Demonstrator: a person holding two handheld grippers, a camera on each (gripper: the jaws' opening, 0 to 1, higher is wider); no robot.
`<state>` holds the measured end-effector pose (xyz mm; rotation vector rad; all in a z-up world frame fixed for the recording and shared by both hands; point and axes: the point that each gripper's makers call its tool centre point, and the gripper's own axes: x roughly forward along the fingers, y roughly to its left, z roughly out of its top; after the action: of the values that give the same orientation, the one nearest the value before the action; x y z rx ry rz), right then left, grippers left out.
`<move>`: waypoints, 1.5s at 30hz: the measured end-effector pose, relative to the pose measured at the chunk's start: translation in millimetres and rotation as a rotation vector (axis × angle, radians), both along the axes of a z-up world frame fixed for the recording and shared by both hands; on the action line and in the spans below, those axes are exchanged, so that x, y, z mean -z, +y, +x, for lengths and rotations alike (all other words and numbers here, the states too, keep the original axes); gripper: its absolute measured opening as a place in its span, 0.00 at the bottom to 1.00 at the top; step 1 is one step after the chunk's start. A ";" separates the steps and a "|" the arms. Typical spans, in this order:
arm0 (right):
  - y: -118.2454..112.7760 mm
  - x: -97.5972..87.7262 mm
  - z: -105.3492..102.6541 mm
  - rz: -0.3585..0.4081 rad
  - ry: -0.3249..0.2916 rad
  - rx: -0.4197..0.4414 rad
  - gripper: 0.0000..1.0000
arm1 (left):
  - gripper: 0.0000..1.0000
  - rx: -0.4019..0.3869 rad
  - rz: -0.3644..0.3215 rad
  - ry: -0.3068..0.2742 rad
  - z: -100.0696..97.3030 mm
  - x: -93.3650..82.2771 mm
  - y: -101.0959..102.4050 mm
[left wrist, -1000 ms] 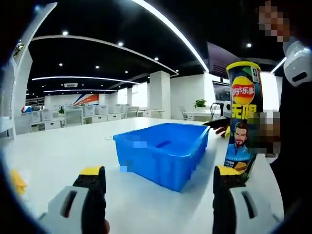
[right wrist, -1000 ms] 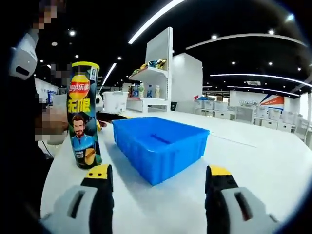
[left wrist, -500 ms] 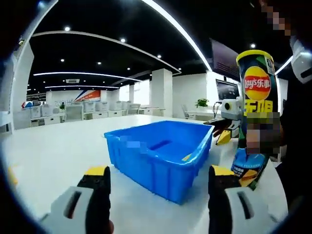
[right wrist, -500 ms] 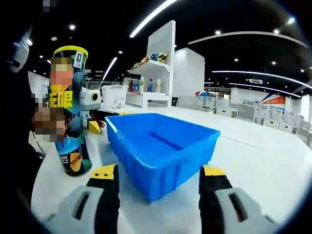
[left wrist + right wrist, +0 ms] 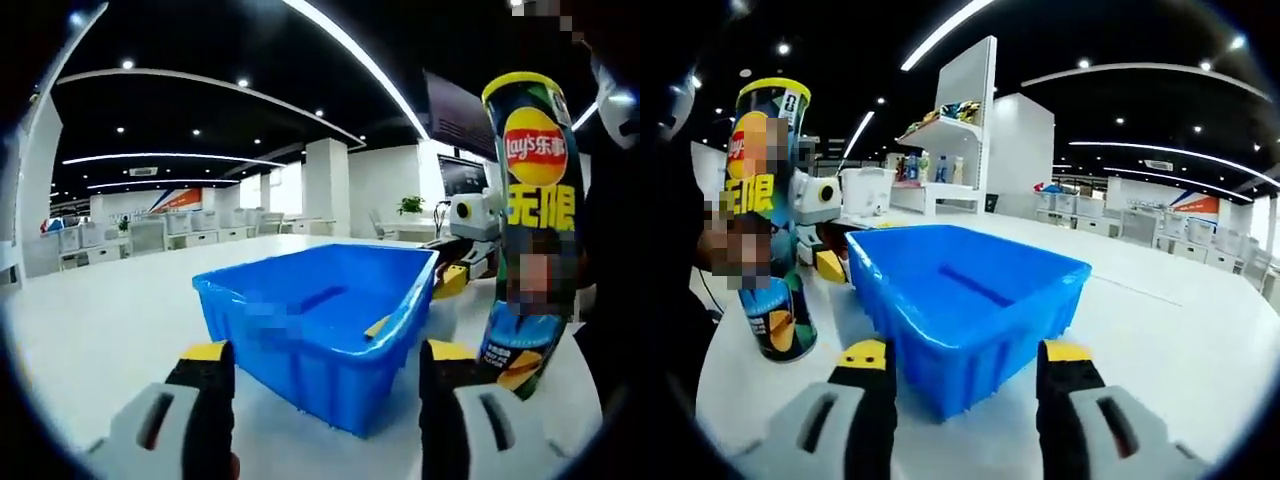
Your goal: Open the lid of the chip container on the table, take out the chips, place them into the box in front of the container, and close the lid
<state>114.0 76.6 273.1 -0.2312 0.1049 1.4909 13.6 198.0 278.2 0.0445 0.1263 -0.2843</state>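
Note:
A tall dark chip can (image 5: 532,200) with a yellow lid stands on the white table (image 5: 90,330), right of the blue box (image 5: 320,320). A person's hand is wrapped around the can's middle. My left gripper (image 5: 325,358) hovers low in front of the box, open and holding nothing. In the right gripper view the same can (image 5: 765,210) stands left of the blue box (image 5: 970,295), which looks empty inside. My right gripper (image 5: 965,355) is open too, just short of the box's near corner.
A black device with yellow tips (image 5: 455,275) lies on the table behind the box, also seen as the device (image 5: 830,262) beside the can. A person in dark clothes (image 5: 610,250) stands close by the can. Shelves with goods (image 5: 940,150) rise far behind.
Both cameras have come nearer the box, which looks larger. The hand has closed around the can and turned it, so the logo faces the left gripper view instead of the portrait.

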 end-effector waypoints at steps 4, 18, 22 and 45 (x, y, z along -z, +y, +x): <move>0.7 -0.1 -2.7 0.002 -0.004 0.000 0.50 | 0.68 -0.018 -0.008 0.004 -0.8 0.8 4.1; -2.4 1.5 -9.4 -0.012 -0.009 0.032 0.38 | 0.56 -0.056 0.016 0.003 -3.4 2.2 8.2; -1.0 0.4 -12.1 -0.010 -0.008 0.046 0.37 | 0.49 -0.085 0.021 0.000 -5.7 1.0 8.8; -6.6 -8.7 -2.4 0.035 -0.029 0.091 0.34 | 0.38 -0.117 0.034 -0.022 -5.8 -11.7 10.7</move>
<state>111.6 70.0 281.8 -0.2165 0.0654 1.3971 7.8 208.7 289.9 0.0742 0.1111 -0.1646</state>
